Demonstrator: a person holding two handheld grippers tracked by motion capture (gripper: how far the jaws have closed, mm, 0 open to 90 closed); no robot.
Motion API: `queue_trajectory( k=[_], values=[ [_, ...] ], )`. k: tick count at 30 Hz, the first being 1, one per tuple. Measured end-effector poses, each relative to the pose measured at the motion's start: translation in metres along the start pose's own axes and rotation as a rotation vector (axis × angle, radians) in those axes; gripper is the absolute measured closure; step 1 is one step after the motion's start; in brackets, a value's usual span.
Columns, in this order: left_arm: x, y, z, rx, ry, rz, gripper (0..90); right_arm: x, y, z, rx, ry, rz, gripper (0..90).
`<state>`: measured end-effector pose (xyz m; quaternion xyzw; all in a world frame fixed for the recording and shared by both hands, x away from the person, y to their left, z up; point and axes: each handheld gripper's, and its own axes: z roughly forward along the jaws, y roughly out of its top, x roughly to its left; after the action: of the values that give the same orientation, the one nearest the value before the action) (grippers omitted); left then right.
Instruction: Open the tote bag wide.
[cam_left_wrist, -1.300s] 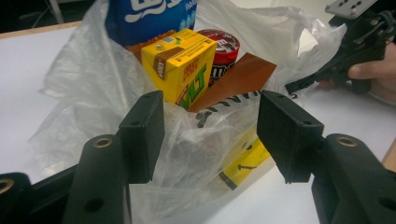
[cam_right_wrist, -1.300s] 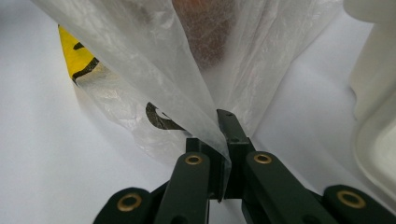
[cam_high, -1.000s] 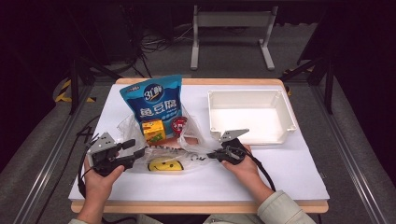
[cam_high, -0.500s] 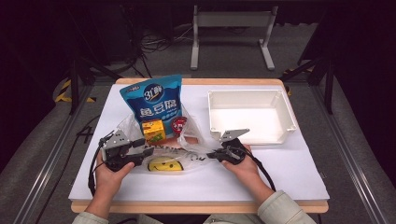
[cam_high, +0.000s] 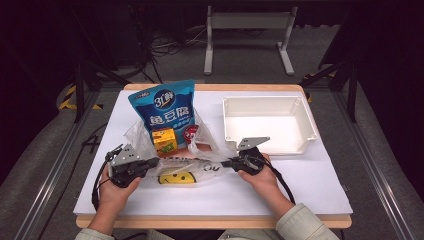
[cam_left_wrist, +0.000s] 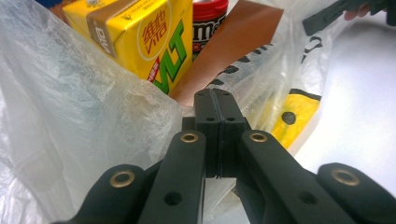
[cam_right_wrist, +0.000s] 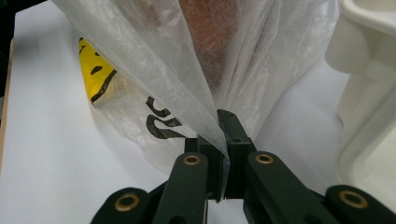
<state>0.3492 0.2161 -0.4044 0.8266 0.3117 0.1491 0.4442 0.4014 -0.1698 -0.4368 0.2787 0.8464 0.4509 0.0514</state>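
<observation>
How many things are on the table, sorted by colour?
Blue: 1, the blue snack pouch
Yellow: 1, the yellow drink carton
Red: 1, the red-lidded jar
Brown: 1, the brown paper packet
Clear: 1, the clear plastic bag with a yellow smiley
White: 1, the white plastic tray
Total: 6

The high view looks forward and down from above the person's side onto the whole white table (cam_high: 310, 190). Each gripper view rides low and very close, facing along its own jaws into the plastic bag (cam_left_wrist: 70, 116) from opposite sides. All three share that bag and its yellow print (cam_right_wrist: 95, 74).
</observation>
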Motion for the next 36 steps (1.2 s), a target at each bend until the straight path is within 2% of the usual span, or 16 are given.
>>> queue_trajectory(
  k=[5,8,10,13,14,24,25,29,34,36],
  values=[
    [-0.005,-0.004,-0.01,-0.014,-0.024,0.001,90.0,0.001,0.002,-0.002,-0.009,0.005,0.001,89.2],
    [-0.009,-0.011,-0.015,0.006,-0.043,-0.008,90.0,0.003,0.003,-0.002,-0.005,0.01,-0.007,89.4],
    [-0.01,-0.015,-0.016,0.022,-0.052,-0.028,90.0,0.004,0.004,-0.001,-0.005,0.014,-0.013,89.5],
    [-0.007,-0.019,-0.015,0.057,-0.067,-0.046,90.0,0.006,0.005,-0.001,0.003,0.014,-0.024,89.5],
    [-0.007,-0.021,-0.013,0.07,-0.07,-0.066,90.0,0.006,0.005,0.0,0.004,0.014,-0.026,89.5],
    [-0.002,-0.03,-0.004,0.152,-0.069,-0.095,90.0,0.008,0.004,0.004,0.019,0.026,-0.025,89.5],
    [-0.002,-0.031,-0.003,0.154,-0.07,-0.109,90.0,0.008,0.004,0.005,0.02,0.025,-0.027,89.6],
    [0.002,-0.034,0.0,0.164,-0.065,-0.12,89.9,0.008,0.004,0.006,0.024,0.027,-0.026,89.6],
    [0.008,-0.039,0.001,0.168,-0.078,-0.167,89.9,0.009,0.003,0.009,0.028,0.03,-0.029,89.6],
    [0.01,-0.04,0.003,0.187,-0.079,-0.183,89.9,0.009,0.003,0.01,0.032,0.03,-0.031,89.6]
  ],
)
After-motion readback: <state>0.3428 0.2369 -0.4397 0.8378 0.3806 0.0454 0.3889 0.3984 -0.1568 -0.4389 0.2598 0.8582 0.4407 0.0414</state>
